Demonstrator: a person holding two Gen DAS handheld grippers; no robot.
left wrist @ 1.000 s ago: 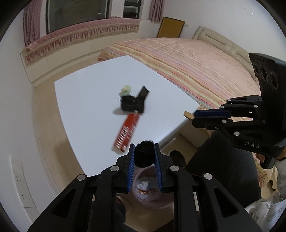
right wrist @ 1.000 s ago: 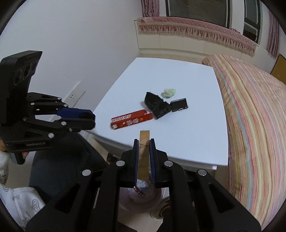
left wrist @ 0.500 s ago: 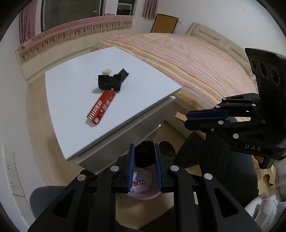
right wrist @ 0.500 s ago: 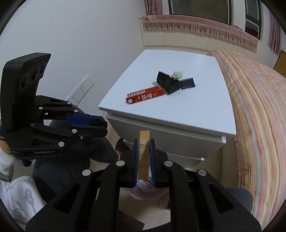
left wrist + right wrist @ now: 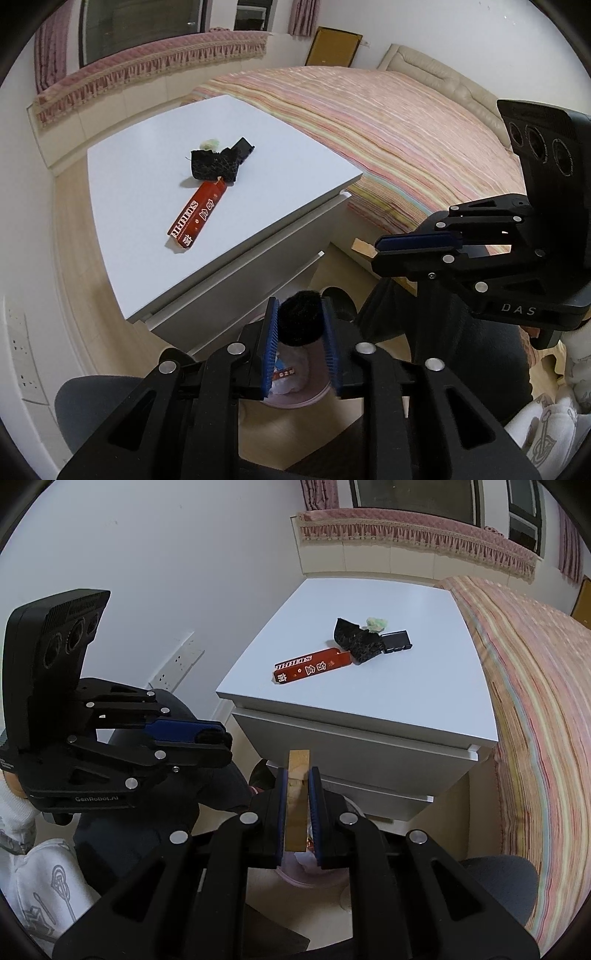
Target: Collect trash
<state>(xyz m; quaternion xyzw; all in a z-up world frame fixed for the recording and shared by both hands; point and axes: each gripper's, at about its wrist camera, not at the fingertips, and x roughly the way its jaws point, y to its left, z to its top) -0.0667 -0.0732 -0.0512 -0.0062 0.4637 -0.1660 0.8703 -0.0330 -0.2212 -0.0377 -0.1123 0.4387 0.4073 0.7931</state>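
My left gripper [image 5: 300,302] has a black fuzzy ball [image 5: 301,325] between its blue pads, and its jaws are opening; the ball still fills the gap. It hangs over a pink bin [image 5: 295,393] holding white paper and a red wrapper. My right gripper [image 5: 298,771] is shut on a tan flat strip [image 5: 298,760], also above the pink bin [image 5: 317,877]. On the white nightstand [image 5: 147,192] lie a red box [image 5: 197,214], a black mesh piece [image 5: 214,166], a small black part [image 5: 243,146] and a green wad [image 5: 209,143].
The nightstand's drawer fronts [image 5: 351,760] stand just behind the bin. A striped bed [image 5: 388,122] runs along the right. A grey chair seat [image 5: 92,398] is at the lower left, and a person's dark trouser legs [image 5: 436,343] lie between the grippers. Wall sockets [image 5: 177,664] are on the left wall.
Both grippers have drawn back from the nightstand and come down over the pink bin. The left jaws stand slightly wider around the ball. The right grip on the strip is unchanged.
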